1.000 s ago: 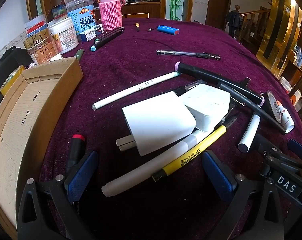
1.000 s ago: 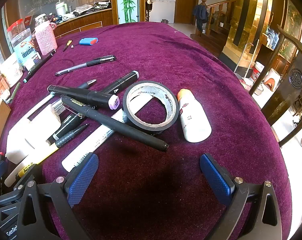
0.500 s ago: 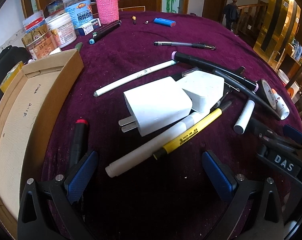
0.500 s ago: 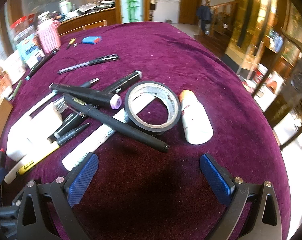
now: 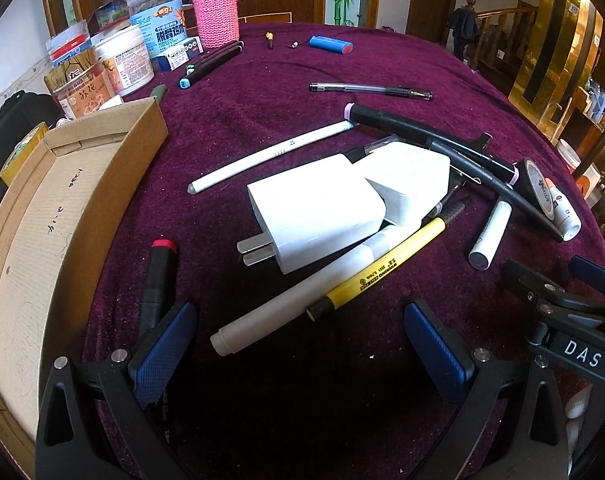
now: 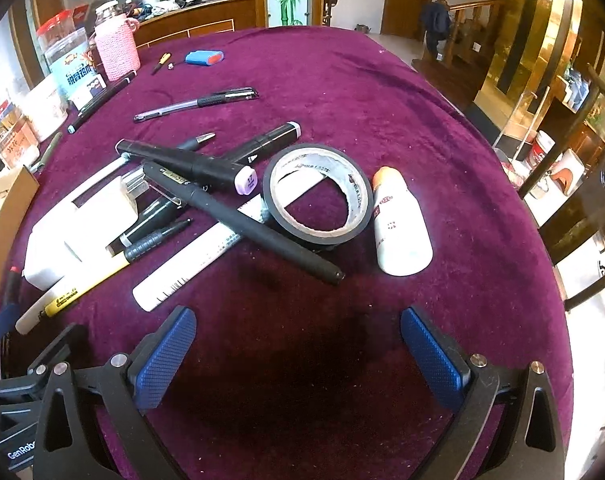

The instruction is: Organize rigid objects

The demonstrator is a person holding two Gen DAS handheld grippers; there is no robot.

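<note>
A heap of stationery lies on the purple tablecloth. In the left wrist view two white chargers point(image 5: 318, 212) rest on a yellow pen point(image 5: 378, 272) and a long white marker point(image 5: 294, 300); a black red-capped marker point(image 5: 156, 280) lies by my left fingers. My left gripper point(image 5: 298, 344) hangs open just short of the heap, holding nothing. In the right wrist view a black tape roll point(image 6: 318, 194), a white bottle point(image 6: 400, 228), a long black pen point(image 6: 242, 220) and a white ruler point(image 6: 206, 256) lie ahead. My right gripper point(image 6: 298, 350) is open and empty, short of them.
An open cardboard box point(image 5: 62, 216) sits at the left. Jars point(image 5: 118, 60) and a pink-sleeved bottle point(image 5: 216, 16) stand at the far left edge. A gel pen point(image 5: 370, 90) and a blue battery point(image 5: 330, 45) lie farther back. The table edge point(image 6: 542, 264) curves away at right.
Both grippers have drawn back slightly from the heap, so the objects sit a little farther off. Nothing on the table has moved.
</note>
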